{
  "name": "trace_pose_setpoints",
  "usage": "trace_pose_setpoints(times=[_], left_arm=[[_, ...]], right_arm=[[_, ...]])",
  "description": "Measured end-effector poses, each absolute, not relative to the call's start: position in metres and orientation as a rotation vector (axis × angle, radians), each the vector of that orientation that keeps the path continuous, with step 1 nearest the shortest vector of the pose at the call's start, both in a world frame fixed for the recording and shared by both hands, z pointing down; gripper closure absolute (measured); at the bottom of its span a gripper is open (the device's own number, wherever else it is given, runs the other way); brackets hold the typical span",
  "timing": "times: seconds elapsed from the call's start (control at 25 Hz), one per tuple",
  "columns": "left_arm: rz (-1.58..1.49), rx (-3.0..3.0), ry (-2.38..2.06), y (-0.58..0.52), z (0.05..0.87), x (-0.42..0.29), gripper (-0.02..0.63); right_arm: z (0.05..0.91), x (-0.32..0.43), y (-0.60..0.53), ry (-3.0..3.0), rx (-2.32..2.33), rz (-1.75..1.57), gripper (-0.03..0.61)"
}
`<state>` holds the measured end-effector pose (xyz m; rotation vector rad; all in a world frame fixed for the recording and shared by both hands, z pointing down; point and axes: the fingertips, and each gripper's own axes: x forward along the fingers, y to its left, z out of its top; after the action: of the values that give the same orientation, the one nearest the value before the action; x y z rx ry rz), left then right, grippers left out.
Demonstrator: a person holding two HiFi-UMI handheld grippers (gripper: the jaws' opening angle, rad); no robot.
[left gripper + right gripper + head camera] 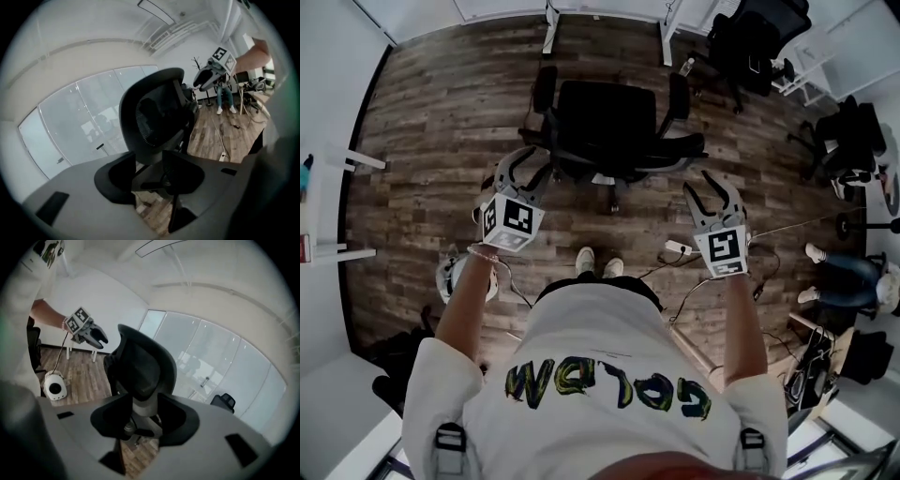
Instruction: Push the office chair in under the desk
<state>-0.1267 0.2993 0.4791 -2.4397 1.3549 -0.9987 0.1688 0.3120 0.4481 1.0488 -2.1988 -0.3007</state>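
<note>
Office chair (609,131), black with a mesh back, stands on the wood floor (431,122) straight ahead of both pairs of jaws, backrest toward them, seat and armrests on the far side. Beyond the chair, farther from the jaws, is the desk (665,42), of which only two white legs show; the seat sits short of those legs, so the chair is not yet under. Left gripper (534,169): jaws released and spread wide, nothing clamped. Its own view shows the backrest framed in the gap between the jaws, past their tips, with no pad pressing on it. From the head view the tips lie just beside the near left edge of the backrest; contact cannot be confirmed. Right gripper (710,192): jaws likewise spread, nothing grasped. The chair's back and its grey spine fill the gap ahead of the tips, and the head view shows floor between these tips and the right end of the backrest. Both grippers are held out level with each other, one to each side of the chair back, each carried by an arm of the person in a white shirt (600,375). Behind the left jaws, by the person's left arm, a white rounded device (450,277) sits on the floor. Behind and inward of the right jaws lie a white power strip (678,248) and its cables. Far to the right of the right jaws stand more black chairs (759,37) and the legs of a seated person (834,272).
</note>
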Motion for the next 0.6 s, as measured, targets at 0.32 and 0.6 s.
trace_pose_setpoints(times=[0.32, 0.6], left_arm=[[-1.291, -2.302, 1.098, 0.253, 0.547, -0.153, 0.390], [-1.452, -2.170, 0.924, 0.234, 0.587, -0.160, 0.374]], right_arm=[[0.520, 0.196, 0.259, -1.991, 0.843, -0.457, 0.338], [0.566, 0.195, 0.232, -1.897, 0.682, -0.460, 0.318]])
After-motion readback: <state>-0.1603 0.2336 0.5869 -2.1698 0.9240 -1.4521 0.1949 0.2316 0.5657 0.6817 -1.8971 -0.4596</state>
